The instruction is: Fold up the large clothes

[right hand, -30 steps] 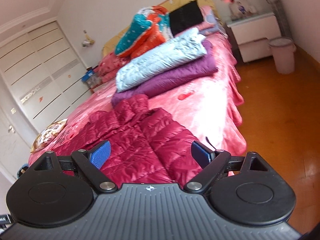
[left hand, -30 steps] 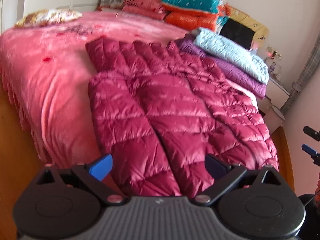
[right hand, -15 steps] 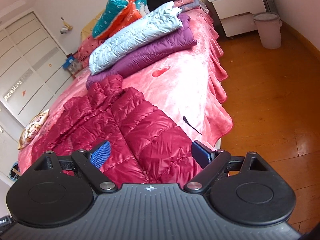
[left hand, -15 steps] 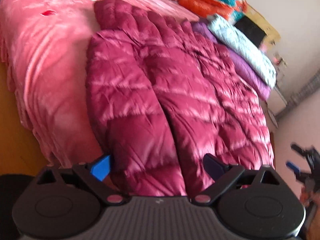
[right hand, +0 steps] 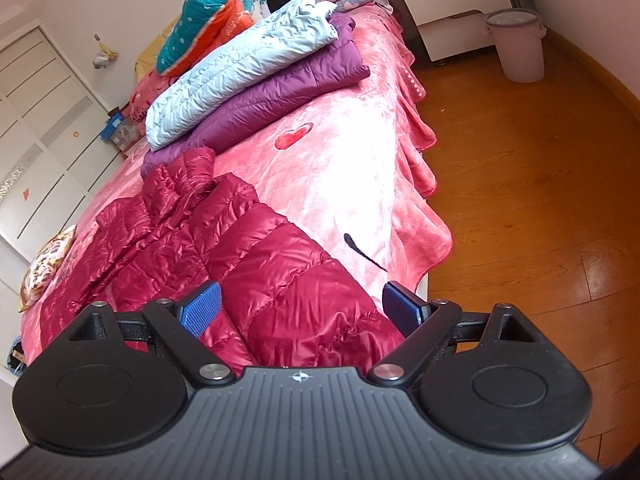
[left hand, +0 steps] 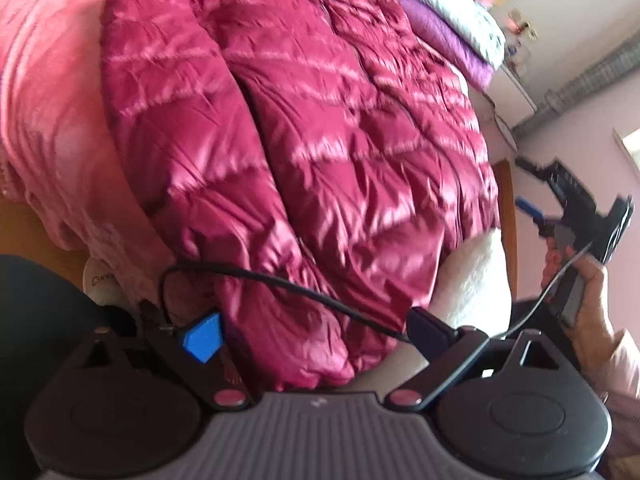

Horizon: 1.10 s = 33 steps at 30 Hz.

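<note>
Jacket (left hand: 304, 128), crimson and quilted, lies unfolded at the bed's (right hand: 360, 160) foot edge as left gripper (left hand: 316, 330) and right gripper (right hand: 304, 306) hover wide open, folding yet to begin.

Pink-blanketed bed (right hand: 352, 152) carries crimson down jacket (right hand: 240, 264) and folded quilts (right hand: 256, 92)

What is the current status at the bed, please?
Left hand-held gripper and right hand-held gripper both open, empty, at the hem. Red down jacket spread flat, unfolded. Black cable draped across left fingers.
</note>
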### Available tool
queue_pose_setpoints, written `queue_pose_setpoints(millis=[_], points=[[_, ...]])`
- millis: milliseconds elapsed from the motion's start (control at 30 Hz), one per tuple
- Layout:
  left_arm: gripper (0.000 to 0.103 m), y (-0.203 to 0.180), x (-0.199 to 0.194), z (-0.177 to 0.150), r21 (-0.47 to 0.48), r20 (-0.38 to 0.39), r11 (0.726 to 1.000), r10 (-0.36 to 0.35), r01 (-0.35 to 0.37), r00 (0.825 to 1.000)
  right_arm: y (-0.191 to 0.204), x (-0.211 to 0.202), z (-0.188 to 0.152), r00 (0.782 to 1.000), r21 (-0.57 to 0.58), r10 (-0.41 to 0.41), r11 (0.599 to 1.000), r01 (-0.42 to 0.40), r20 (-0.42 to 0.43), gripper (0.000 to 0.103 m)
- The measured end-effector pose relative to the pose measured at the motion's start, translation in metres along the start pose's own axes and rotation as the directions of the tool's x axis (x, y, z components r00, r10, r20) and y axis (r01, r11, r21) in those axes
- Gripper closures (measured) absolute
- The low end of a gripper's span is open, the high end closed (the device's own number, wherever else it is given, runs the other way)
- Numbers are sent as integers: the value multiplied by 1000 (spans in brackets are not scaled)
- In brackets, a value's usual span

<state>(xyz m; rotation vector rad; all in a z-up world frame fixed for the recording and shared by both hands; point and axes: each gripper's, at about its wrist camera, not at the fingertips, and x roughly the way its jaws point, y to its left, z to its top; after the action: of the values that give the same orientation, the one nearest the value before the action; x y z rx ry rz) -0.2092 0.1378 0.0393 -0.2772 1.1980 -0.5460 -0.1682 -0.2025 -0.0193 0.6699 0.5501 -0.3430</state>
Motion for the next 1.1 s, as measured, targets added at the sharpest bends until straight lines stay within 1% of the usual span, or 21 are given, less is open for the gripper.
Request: queue_pose_setpoints(millis=[133, 200, 267, 333, 433, 500, 567, 633, 733, 833, 900, 933, 1000, 1033, 1100], points=[[7, 9, -15, 13, -34, 65, 999, 42, -40, 997, -4, 3, 3, 1000, 4, -11, 1000, 11, -6, 0], [7, 18, -19, 23, -74, 97, 995, 77, -70, 992, -8, 4, 5, 1000, 14, -15, 1000, 16, -8, 0], [7, 33, -22, 31, -134, 139, 989, 83, -64, 987, -11, 7, 7, 1000, 24, -18, 1000, 19, -14, 0], [7, 48, -18, 38, -190, 167, 981, 70, -37, 983, -15, 11, 8, 999, 30, -13, 999, 14, -36, 0], [7, 64, -5, 44, -249, 173, 969, 40, 5, 984, -17, 25, 9, 993, 31, 23, 999, -20, -114, 0], [7, 67, 4, 46, -258, 175, 966, 18, 28, 984, -18, 35, 8, 985, 30, 45, 999, -40, -164, 0], [7, 70, 13, 46, -267, 157, 962, -20, 61, 987, -20, 43, 7, 972, 49, 87, 996, -78, -216, 0], [7, 70, 20, 45, -264, 140, 961, -43, 79, 989, -20, 50, 4, 958, 67, 116, 992, -102, -263, 0], [7, 63, 23, 45, -225, 132, 972, -40, 69, 990, -19, 57, 1, 949, 68, 106, 994, -90, -297, 0], [16, 61, 22, 46, -214, 141, 974, -41, 71, 989, -22, 60, -1, 947, 72, 70, 996, -50, -314, 0], [24, 63, 20, 44, -212, 147, 975, -40, 71, 988, -26, 63, -2, 940, 93, 60, 995, -30, -335, 0], [26, 64, 17, 43, -212, 151, 975, -41, 73, 988, -28, 64, -3, 936, 109, 67, 994, -31, -345, 0], [35, 63, 14, 42, -206, 155, 976, -37, 69, 987, -31, 67, -4, 928, 132, 83, 991, -37, -363, 0], [38, 62, 12, 42, -200, 156, 978, -31, 62, 987, -31, 68, -4, 924, 141, 93, 989, -44, -370, 0], [47, 59, 8, 41, -187, 155, 981, -15, 45, 988, -28, 67, -6, 917, 149, 126, 986, -74, -379, 0]])
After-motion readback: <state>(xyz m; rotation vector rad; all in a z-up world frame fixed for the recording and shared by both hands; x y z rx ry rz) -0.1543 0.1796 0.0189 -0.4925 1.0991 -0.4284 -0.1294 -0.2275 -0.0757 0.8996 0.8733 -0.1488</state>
